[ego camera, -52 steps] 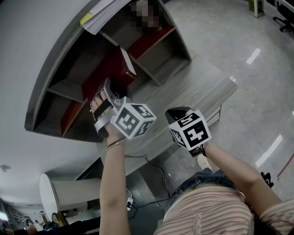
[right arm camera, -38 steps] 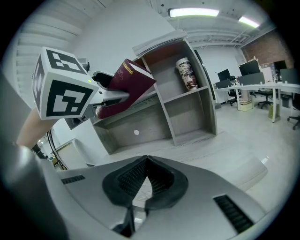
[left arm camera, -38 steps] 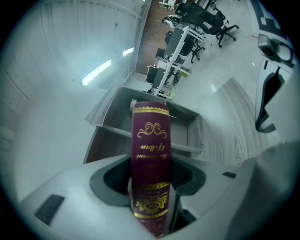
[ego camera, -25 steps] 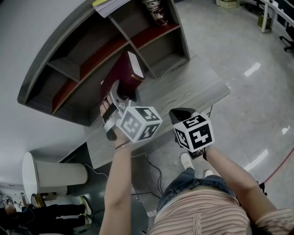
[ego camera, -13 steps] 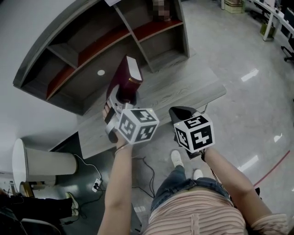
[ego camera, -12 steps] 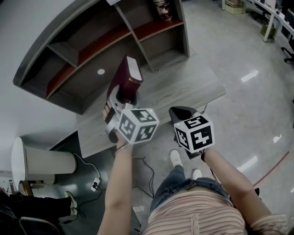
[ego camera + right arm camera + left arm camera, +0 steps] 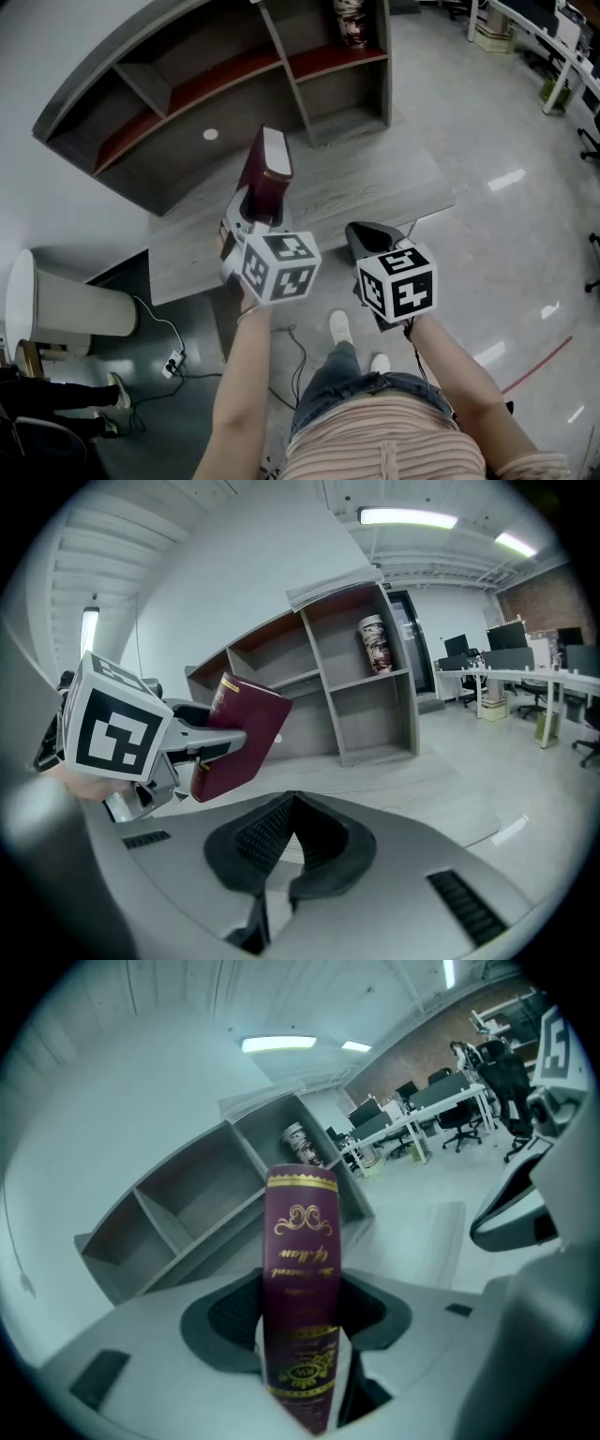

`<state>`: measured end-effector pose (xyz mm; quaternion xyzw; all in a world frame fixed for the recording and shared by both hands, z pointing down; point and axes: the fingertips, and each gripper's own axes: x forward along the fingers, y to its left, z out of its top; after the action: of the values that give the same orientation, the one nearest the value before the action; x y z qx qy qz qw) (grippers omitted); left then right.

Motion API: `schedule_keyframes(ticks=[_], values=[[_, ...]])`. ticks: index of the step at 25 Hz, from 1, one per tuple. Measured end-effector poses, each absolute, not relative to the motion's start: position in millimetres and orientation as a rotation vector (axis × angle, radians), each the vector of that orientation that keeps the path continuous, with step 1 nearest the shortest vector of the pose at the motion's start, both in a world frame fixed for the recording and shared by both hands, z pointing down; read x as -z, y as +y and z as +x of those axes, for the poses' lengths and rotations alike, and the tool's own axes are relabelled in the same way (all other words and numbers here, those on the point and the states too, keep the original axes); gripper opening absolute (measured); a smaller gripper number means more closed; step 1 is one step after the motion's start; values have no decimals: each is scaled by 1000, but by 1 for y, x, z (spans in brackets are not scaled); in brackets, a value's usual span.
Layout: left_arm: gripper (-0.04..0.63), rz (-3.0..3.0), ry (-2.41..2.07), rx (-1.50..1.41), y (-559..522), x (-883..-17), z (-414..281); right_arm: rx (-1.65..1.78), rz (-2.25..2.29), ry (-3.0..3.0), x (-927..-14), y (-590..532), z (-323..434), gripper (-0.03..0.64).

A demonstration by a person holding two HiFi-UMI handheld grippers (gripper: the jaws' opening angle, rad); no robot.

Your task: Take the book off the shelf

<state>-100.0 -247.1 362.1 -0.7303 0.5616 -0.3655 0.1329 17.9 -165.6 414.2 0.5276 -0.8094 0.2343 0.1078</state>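
A maroon book (image 7: 270, 173) with gold print on its spine (image 7: 300, 1279) stands upright between the jaws of my left gripper (image 7: 251, 208), which is shut on its lower end. The book is out of the grey shelf unit (image 7: 187, 84) and hangs over the grey wooden table (image 7: 375, 183). The right gripper view shows the book (image 7: 242, 731) tilted in the left gripper (image 7: 202, 735). My right gripper (image 7: 367, 239) hovers beside it at the table's near edge, its jaws (image 7: 292, 808) shut with nothing between them.
A patterned can (image 7: 352, 21) stands in the shelf's right compartment (image 7: 377, 644). A white cylinder (image 7: 66, 305) stands on the floor at the left, with cables (image 7: 173, 361) near it. Office desks and chairs (image 7: 511, 677) stand at the far right.
The left gripper has drawn the book back from the shelf's front to above the table. The right gripper has kept its place beside it.
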Motion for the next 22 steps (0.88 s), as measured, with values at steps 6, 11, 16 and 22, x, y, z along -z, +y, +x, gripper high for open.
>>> schedule_keyframes(ticks=[6, 11, 16, 22], values=[[225, -2243, 1713, 989, -230, -370, -101, -663, 1543, -2388, -412, -157, 18, 8], [225, -2339, 1776, 916, -217, -373, -100, -642, 1539, -2398, -408, -150, 17, 8], [225, -2410, 1823, 845, -208, -372, -97, -621, 1541, -2406, -404, -144, 17, 8], [225, -2468, 1865, 770, -199, -372, -98, -596, 1554, -2405, -400, -136, 19, 8]])
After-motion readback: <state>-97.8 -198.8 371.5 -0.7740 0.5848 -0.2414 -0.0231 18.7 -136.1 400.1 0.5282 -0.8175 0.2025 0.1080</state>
